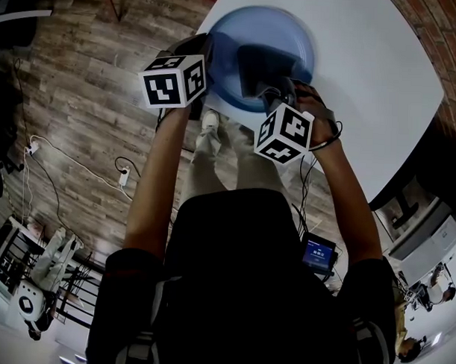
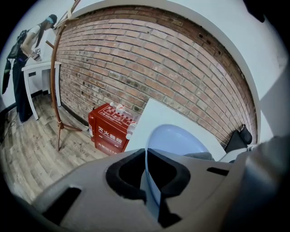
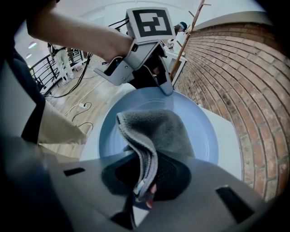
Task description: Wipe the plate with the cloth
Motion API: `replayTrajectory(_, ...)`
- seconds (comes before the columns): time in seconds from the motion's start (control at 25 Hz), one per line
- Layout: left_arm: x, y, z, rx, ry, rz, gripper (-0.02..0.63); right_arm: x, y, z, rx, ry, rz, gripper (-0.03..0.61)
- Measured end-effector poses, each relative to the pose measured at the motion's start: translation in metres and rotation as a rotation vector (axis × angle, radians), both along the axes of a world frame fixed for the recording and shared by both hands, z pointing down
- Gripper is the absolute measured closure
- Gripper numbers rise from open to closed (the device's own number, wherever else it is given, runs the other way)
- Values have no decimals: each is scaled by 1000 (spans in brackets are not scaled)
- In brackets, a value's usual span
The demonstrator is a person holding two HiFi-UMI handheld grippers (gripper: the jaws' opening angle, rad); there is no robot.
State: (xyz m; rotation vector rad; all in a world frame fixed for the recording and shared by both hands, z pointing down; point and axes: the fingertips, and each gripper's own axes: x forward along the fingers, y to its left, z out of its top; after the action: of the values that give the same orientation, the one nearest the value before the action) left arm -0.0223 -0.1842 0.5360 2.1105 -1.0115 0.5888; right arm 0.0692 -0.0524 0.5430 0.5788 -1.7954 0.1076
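Observation:
A pale blue plate (image 1: 289, 39) is held over the near edge of a white table (image 1: 381, 78). My left gripper (image 2: 146, 177) is shut on the plate's rim (image 2: 147, 167), seen edge-on between the jaws. In the right gripper view that left gripper (image 3: 166, 88) clamps the plate's far rim. My right gripper (image 3: 144, 190) is shut on a folded grey cloth (image 3: 156, 133), which lies pressed on the plate's face (image 3: 199, 122). From the head view the cloth (image 1: 263, 65) shows as a dark patch on the plate, between the two marker cubes.
A brick wall (image 2: 149, 63) runs behind the table. A red crate with bottles (image 2: 111, 127) and a wooden coat stand (image 2: 56, 90) are on the wood floor. Cables (image 1: 79, 165) lie on the floor to the left.

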Motion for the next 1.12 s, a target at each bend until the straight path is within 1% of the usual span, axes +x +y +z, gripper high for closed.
replayTrajectory(0.56,1,1,-1,1,10,3,584,-33,-12,-1,11,-44,-40,525)
replayTrajectory(0.84,0,1,-3,-1,14,8,584,-40,-26,-3,22,-59,-46,525)
replayTrajectory(1.12,1,1,-3,-3,18,9,585,-36,-50,-4,41,-63,-20,525)
